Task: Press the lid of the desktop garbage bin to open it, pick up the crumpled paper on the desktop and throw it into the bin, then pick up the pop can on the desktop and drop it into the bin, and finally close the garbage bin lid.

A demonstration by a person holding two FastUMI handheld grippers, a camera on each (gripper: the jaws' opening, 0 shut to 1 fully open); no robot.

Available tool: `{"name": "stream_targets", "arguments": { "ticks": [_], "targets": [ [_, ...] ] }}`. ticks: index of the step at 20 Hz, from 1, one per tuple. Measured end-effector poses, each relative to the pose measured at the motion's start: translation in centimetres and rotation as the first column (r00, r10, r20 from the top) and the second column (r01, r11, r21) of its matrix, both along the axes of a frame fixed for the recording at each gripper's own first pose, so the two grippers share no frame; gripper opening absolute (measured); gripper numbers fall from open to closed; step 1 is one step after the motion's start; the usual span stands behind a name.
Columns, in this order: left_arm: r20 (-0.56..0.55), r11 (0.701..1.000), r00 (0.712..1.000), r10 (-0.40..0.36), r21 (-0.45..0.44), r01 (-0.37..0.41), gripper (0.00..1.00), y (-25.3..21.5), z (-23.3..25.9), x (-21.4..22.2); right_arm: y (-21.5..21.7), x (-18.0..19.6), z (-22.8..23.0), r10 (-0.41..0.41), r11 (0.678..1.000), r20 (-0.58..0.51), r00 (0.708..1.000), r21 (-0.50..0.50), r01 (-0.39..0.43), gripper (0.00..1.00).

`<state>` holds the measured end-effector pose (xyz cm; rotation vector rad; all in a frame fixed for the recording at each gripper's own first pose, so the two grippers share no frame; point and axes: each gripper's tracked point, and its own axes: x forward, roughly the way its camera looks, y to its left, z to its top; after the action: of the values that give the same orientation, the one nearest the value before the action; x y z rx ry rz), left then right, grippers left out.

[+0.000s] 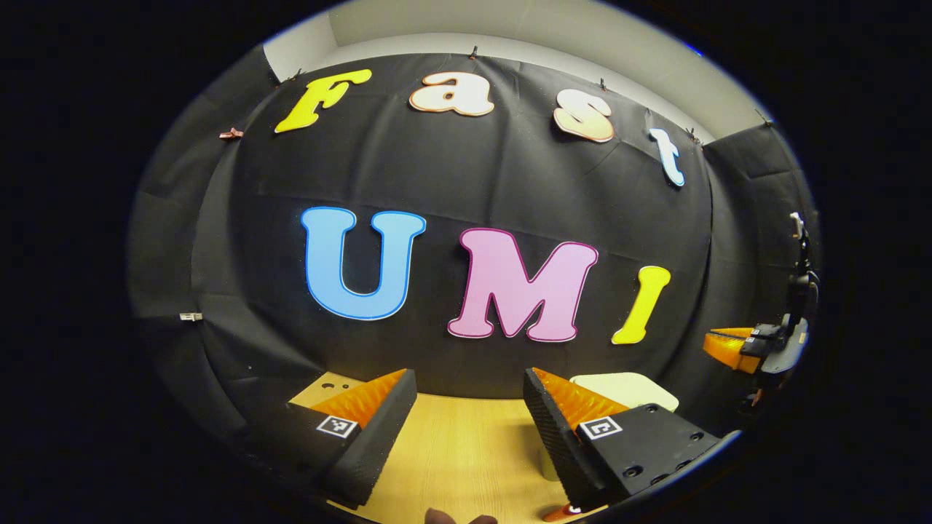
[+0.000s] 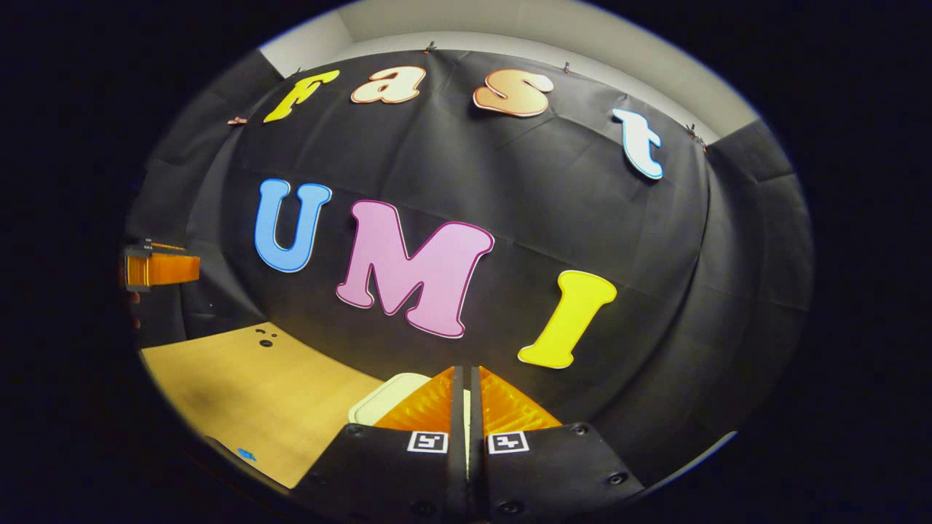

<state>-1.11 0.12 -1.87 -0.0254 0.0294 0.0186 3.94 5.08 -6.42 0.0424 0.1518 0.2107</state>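
No readable text or nos. on the objects. Square coded marker tags (image 1: 337, 426) sit on gripper fingers, lower part of both views – patterns only, not legible. Small blue sticker (image 2: 246, 455) on tabletop (image 2: 247, 386), lower left, too small to read.

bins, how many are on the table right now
1. One bin with a pale lid stands at the back of the wooden table, just behind the left gripper's right-hand finger; in the right gripper view it sits behind the fingers.

Cloth-walled recording booth, wooden desktop (image 2: 240, 386)
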Motion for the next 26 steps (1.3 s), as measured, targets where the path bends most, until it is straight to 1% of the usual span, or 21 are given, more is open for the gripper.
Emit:
{"name": "stream_targets", "arguments": {
  "ticks": [3,4,5,6,10,11,13,19,21,24,26],
  "targets": [
    [0.004,1.000,1.000,-0.005,0.012,0.005,0.97,-0.3,-0.2,-0.5,0.1,1.6,-2.6,-0.005,0.999,-0.065,0.998,0.052,0.008,0.05],
    [0.004,1.000,1.000,-0.002,0.019,0.002,0.95,-0.2,-0.3,-0.7,0.4,2.1,-3.6,-0.002,0.998,-0.085,0.996,0.065,0.008,0.05],
    [0.005,1.000,1.000,0.001,0.023,-0.001,0.95,-0.2,-0.4,-1.0,0.9,2.4,-4.7,0.006,0.997,-0.112,0.994,0.077,0.002,0.07],
    [0.006,1.000,1.000,0.006,0.023,-0.006,0.95,-0.1,-0.3,-1.2,1.4,2.7,-5.8,0.016,0.996,-0.135,0.991,0.089,-0.004,0.05],
    [-0.010,0.999,1.000,0.026,0.019,-0.026,0.95,0.3,-1.2,-1.6,3.1,3.3,-9.4,0.042,0.994,-0.198,0.979,0.105,-0.022,0.06],
    [-0.016,0.999,0.999,0.032,0.020,-0.031,0.95,0.3,-1.3,-1.6,3.7,3.2,-10.0,0.055,0.993,-0.212,0.976,0.111,-0.032,0.04],
    [-0.019,0.999,0.999,0.043,0.015,-0.043,0.95,0.4,-1.4,-1.6,4.6,3.0,-11.4,0.074,0.993,-0.233,0.970,0.110,-0.049,0.06],
    [-0.032,0.998,0.998,0.056,0.021,-0.056,0.95,0.3,-1.8,-1.7,5.3,3.2,-13.4,0.090,0.989,-0.272,0.958,0.135,-0.054,0.05],
    [-0.032,0.998,0.998,0.058,0.020,-0.057,0.95,0.3,-1.8,-1.7,5.4,3.0,-14.1,0.098,0.987,-0.296,0.950,0.150,-0.055,0.06],
    [-0.033,0.998,0.998,0.056,0.028,-0.055,0.95,0.3,-1.9,-1.6,5.3,3.0,-14.2,0.089,0.986,-0.292,0.952,0.164,-0.042,0.05],
    [-0.033,0.998,0.998,0.055,0.026,-0.054,0.95,0.3,-1.8,-1.6,5.2,3.2,-14.6,0.085,0.988,-0.295,0.952,0.149,-0.042,0.05]
  ]
}}
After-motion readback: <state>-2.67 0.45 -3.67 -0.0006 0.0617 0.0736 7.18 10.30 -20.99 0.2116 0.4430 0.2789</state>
